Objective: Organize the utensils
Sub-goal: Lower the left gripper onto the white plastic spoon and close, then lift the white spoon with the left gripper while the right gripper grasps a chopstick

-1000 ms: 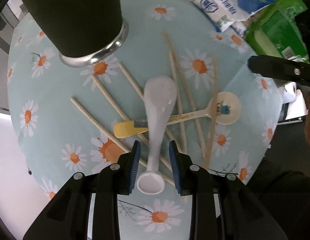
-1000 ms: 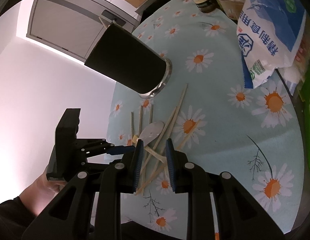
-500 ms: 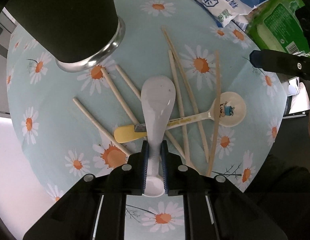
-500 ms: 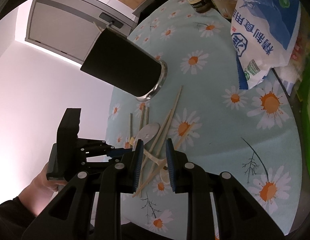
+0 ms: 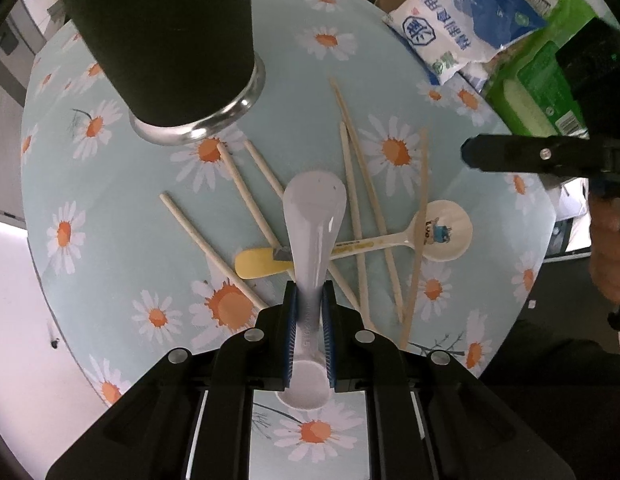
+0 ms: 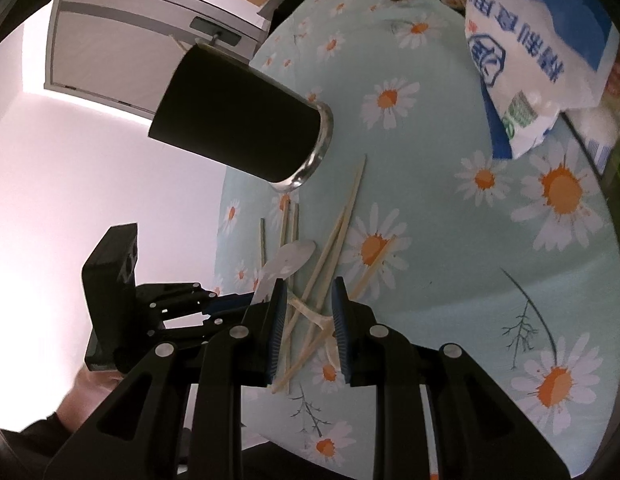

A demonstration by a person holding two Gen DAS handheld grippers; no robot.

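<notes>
The black cup (image 5: 162, 40) is taken as landmark. Just in front of its steel base, the cloth is blocked by scattered chopsticks (image 5: 246, 196), some crossed over a cartoon-printed spoon (image 5: 437, 232). A white spoon (image 5: 313, 232) is clamped by the left gripper (image 5: 310, 312) above that pile. Well to the cup's right, passage is narrowed by a white-and-blue bag (image 5: 465, 28) and green packs (image 5: 541, 80) at the table's (image 6: 469, 280) edge. Between cup and bag, bare daisy cloth is left open. The right gripper (image 6: 308, 312) is held slightly parted over the pile's near end.
</notes>
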